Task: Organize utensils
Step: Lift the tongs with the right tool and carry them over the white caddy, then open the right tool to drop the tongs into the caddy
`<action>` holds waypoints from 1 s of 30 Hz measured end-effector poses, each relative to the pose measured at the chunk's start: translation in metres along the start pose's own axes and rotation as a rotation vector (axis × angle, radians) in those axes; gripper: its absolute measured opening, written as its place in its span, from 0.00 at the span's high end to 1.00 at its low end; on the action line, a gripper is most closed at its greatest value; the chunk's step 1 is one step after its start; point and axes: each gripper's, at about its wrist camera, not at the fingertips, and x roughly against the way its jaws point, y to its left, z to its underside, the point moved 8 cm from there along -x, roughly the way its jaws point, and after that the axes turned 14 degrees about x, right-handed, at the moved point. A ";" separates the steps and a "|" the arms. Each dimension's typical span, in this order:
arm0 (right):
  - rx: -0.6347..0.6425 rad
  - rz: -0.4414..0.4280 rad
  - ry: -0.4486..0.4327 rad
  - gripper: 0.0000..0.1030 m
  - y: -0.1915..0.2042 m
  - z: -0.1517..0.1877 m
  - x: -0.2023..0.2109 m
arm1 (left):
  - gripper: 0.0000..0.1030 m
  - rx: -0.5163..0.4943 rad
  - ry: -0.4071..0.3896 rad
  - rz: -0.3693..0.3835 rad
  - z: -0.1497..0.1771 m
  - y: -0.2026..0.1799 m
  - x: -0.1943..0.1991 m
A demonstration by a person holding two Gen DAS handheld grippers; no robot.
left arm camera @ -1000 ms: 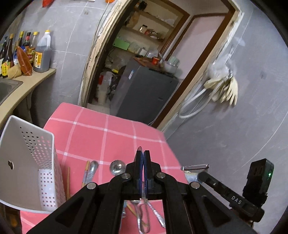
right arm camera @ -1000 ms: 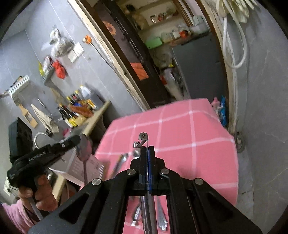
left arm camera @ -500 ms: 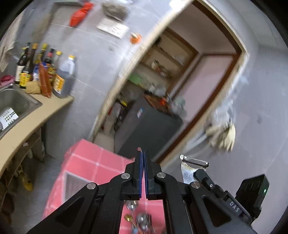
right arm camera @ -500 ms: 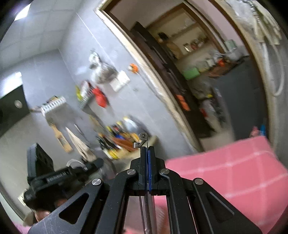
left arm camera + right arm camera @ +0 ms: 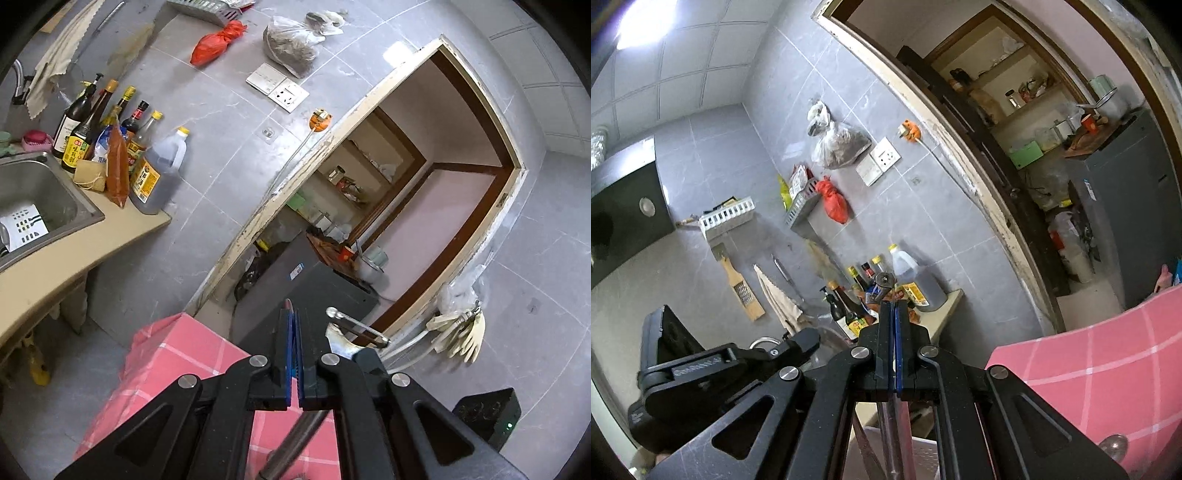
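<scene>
My left gripper is shut, and a metal spoon handle slants down from between its pads; the bowl is hidden. To its right in the left wrist view, my right gripper is shut on a metal peeler, whose blade bar sticks out past the tips. In the right wrist view the right gripper stays shut with the peeler head above its tips. The left gripper sits low on the left. Both are raised above the pink checked tablecloth.
A white perforated basket shows under the right gripper. One spoon bowl lies on the cloth. A counter with a steel sink and bottles stands left. A doorway with a grey cabinet is ahead.
Both views have swung upward, off the table toward the wall and doorway. The utensils and basket on the cloth have left the left wrist view. Both grippers stayed shut on their utensils.
</scene>
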 end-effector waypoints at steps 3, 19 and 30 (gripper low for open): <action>-0.005 -0.007 0.009 0.99 -0.002 0.014 -0.009 | 0.98 -0.008 0.001 -0.016 0.007 0.014 0.003; 0.148 -0.057 0.219 0.96 0.019 0.067 0.013 | 0.97 -0.130 0.158 -0.069 0.047 0.042 0.029; 0.166 -0.037 0.304 0.92 0.019 0.075 0.030 | 0.91 -0.150 0.176 -0.067 0.052 0.042 0.048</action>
